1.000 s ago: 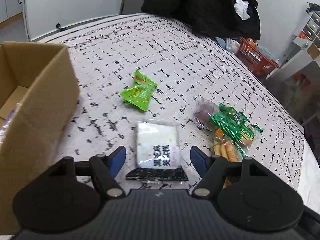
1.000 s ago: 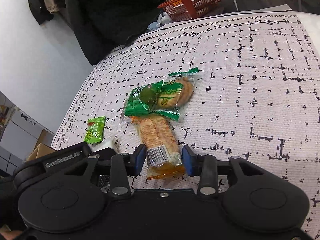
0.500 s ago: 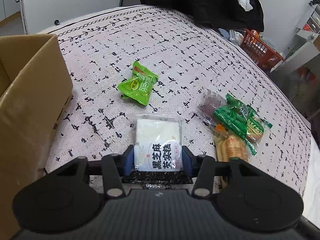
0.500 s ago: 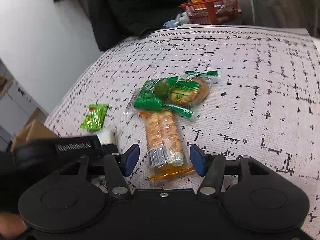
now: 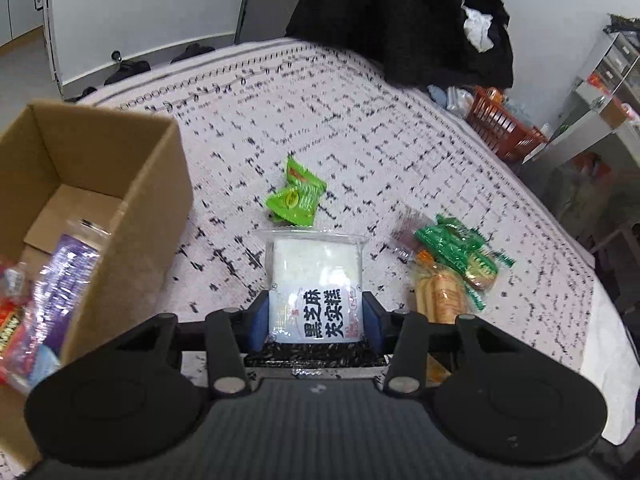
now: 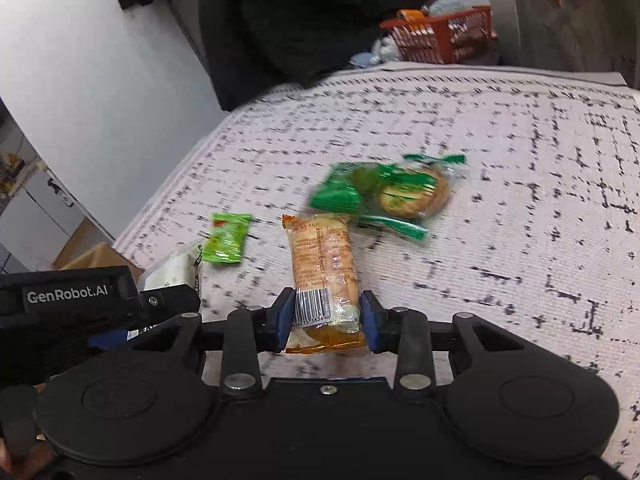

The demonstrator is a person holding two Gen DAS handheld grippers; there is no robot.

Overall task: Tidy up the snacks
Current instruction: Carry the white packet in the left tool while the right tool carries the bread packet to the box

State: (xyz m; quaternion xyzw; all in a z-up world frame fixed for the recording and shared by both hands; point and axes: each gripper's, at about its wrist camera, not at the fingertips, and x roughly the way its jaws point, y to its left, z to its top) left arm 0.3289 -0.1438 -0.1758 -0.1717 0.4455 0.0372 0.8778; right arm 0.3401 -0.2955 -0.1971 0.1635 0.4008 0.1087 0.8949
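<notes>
My left gripper is shut on a white snack packet with black Chinese print and holds it above the patterned cloth. My right gripper is shut on an orange cracker packet, lifted off the cloth. An open cardboard box stands to the left and holds several wrapped snacks. A small green packet lies ahead of the left gripper; it also shows in the right wrist view. A green biscuit packet lies beyond the orange one.
The patterned cloth covers a bed-like surface. A pile of black clothes lies at its far end. An orange basket sits beyond the far right edge. The left gripper's body shows at the left of the right wrist view.
The left gripper closed on the white packet and lifted it. The right gripper opened briefly, then closed on the orange cracker packet and raised it. The box interior came into view.
</notes>
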